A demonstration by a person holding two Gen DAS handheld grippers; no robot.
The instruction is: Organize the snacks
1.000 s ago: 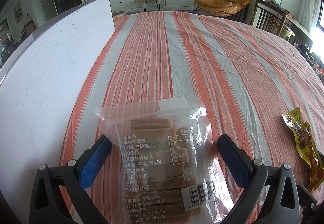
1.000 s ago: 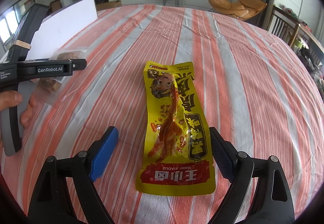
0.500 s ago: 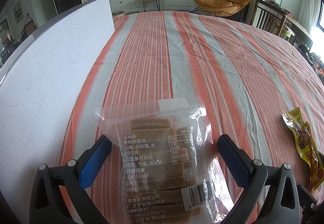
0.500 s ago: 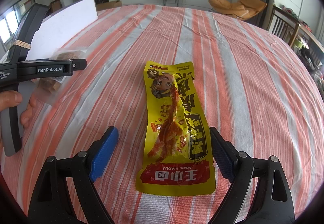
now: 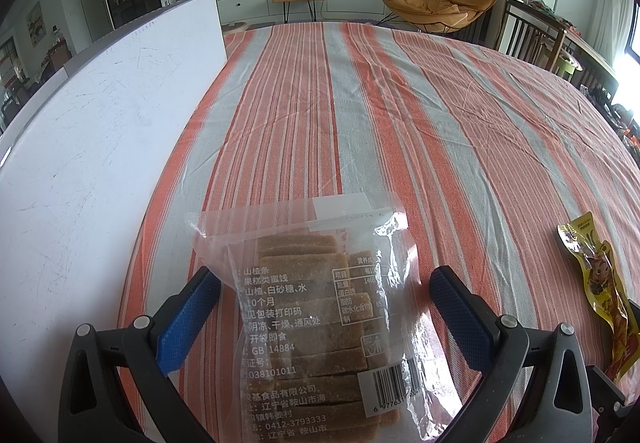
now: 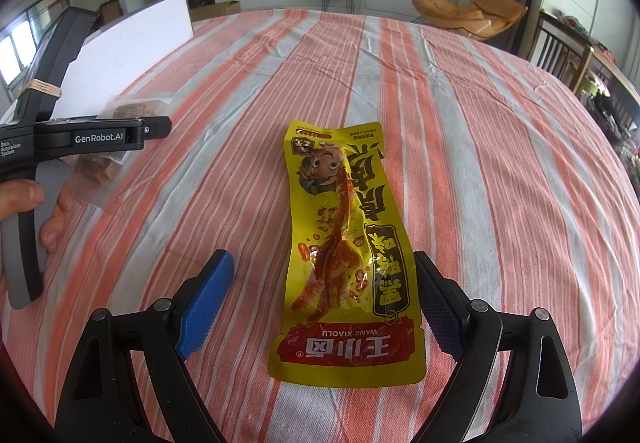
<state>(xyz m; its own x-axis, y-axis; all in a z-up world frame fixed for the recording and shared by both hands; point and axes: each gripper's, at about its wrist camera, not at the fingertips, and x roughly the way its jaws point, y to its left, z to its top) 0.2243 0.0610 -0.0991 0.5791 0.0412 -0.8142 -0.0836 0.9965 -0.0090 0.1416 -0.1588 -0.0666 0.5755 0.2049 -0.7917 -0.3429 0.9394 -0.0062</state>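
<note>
**Clearly, both bags could slip as we close**

Our left gripper hovers low, jaws spread around the clear snack bag beside the white board; crinkly film may slide. Our right gripper straddles the flat yellow pouch on the table, jaws wide apart; they may skim over it.

Clear bag left of pouch, on tablecloth.

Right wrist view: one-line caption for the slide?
Open right gripper straddling a flat yellow foil snack packet on the orange-and-grey striped tablecloth, left gripper beside it.
</note>
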